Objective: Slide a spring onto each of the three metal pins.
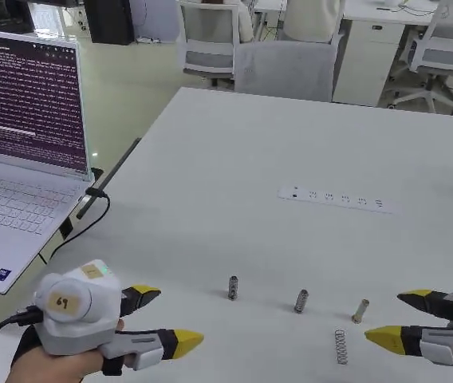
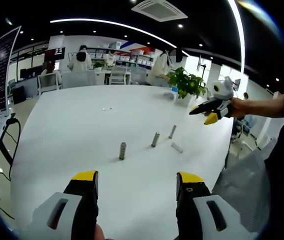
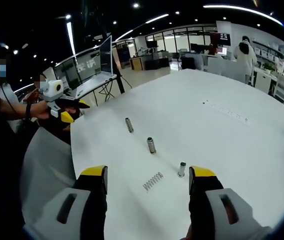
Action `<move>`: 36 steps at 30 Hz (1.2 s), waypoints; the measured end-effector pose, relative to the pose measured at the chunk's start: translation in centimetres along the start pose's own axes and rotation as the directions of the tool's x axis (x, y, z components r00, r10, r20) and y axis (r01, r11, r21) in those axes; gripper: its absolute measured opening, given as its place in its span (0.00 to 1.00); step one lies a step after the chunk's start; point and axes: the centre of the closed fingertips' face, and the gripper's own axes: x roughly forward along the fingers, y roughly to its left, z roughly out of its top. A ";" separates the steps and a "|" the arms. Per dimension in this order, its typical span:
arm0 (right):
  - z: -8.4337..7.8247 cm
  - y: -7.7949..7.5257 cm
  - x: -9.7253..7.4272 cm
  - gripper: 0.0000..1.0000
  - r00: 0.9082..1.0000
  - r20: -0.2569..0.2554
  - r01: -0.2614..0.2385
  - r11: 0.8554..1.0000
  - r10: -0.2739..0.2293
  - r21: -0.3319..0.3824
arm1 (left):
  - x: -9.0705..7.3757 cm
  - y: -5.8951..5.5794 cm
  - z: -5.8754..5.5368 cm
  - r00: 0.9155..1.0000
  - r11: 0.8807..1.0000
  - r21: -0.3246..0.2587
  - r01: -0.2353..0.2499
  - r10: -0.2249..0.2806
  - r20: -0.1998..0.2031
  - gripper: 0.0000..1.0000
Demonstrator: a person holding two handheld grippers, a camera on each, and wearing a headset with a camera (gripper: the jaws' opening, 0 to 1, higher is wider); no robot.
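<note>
Three short metal pins stand in a row on the white table (image 1: 234, 159). The left pin (image 1: 233, 288) and the middle pin (image 1: 301, 301) each wear a coiled spring. The right pin (image 1: 360, 311) (image 3: 182, 169) is bare and tilts a little. A loose spring (image 1: 340, 347) (image 3: 152, 181) lies flat on the table just in front of it. My right gripper (image 1: 390, 317) (image 3: 148, 172) is open, just right of the bare pin and the loose spring, holding nothing. My left gripper (image 1: 171, 317) (image 2: 137, 182) is open and empty, left of the row.
An open laptop (image 1: 19, 159) sits at the left with a black cable (image 1: 91, 215) running off the table edge. A white power strip (image 1: 338, 199) lies further back on the table. Office chairs (image 1: 286, 68) stand beyond the far edge.
</note>
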 end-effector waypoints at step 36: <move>-3.7 2.0 -2.0 0.80 0.998 0.031 0.051 0.995 -0.053 0.089 | -0.3 0.1 -1.0 1.000 1.000 -0.009 -0.008 0.008 -0.010 0.65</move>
